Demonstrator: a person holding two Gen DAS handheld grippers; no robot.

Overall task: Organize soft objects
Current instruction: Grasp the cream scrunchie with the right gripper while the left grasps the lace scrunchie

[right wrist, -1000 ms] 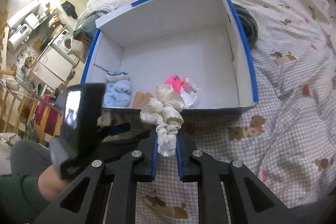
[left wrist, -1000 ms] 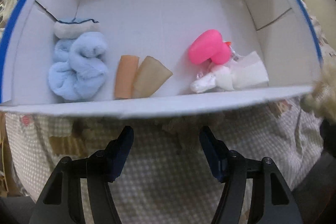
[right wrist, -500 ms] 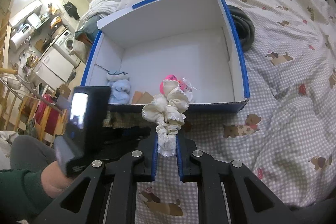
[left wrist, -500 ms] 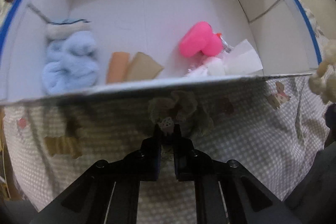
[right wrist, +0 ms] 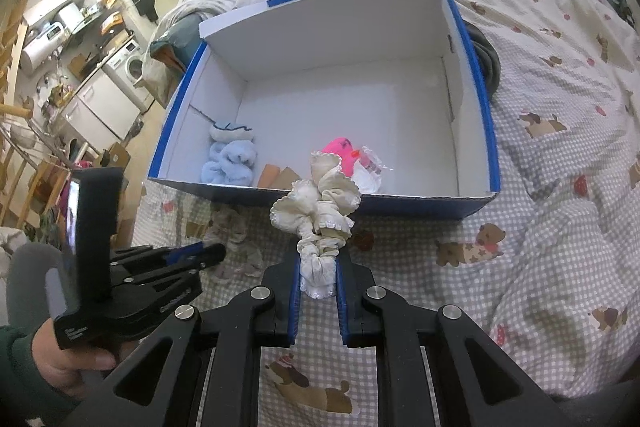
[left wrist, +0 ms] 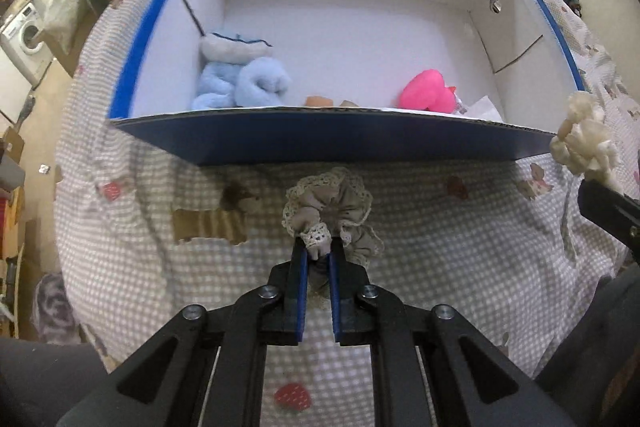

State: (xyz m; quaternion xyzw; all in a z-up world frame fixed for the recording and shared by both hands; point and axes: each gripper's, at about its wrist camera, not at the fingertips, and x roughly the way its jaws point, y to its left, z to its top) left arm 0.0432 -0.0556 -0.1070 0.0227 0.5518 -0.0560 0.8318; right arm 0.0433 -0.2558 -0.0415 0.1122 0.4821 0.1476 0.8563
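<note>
Fingers of the left tool (left wrist: 317, 254) are pinched shut on the lace-trimmed edge of a grey-beige fabric scrunchie (left wrist: 330, 207), which rests on the gingham bedspread printed with dogs and strawberries (left wrist: 132, 227) just in front of the near wall of a white cardboard box with blue outer sides (left wrist: 332, 143). Inside the box, against its left wall, lies a rolled light-blue fleece cloth (left wrist: 244, 87) with a white, dark-edged fabric piece (left wrist: 234, 49) behind it; near the front wall sit two small tan and orange foam pieces (left wrist: 320, 101), a bright pink soft toy (left wrist: 428, 91) and a bit of white tissue (left wrist: 486, 105). At the right edge of this view a cream ruffled scrunchie (left wrist: 582, 139) shows above the dark body of the other tool. From the right wrist, the right tool (right wrist: 319, 275) is clamped on the lower end of that cream ruffled scrunchie (right wrist: 320, 207), which stands up from the fingers in front of the box (right wrist: 420, 205), overlapping its near wall in this view. The blue cloth (right wrist: 232, 163), the tan pieces (right wrist: 278, 177) and the pink toy (right wrist: 340, 151) lie along the box's front. At lower left the person's left hand (right wrist: 68, 359) holds the left tool (right wrist: 210, 253), its tips low over the bedspread (right wrist: 540, 187) by the grey-beige scrunchie (right wrist: 234, 241), which is blurred here.
</note>
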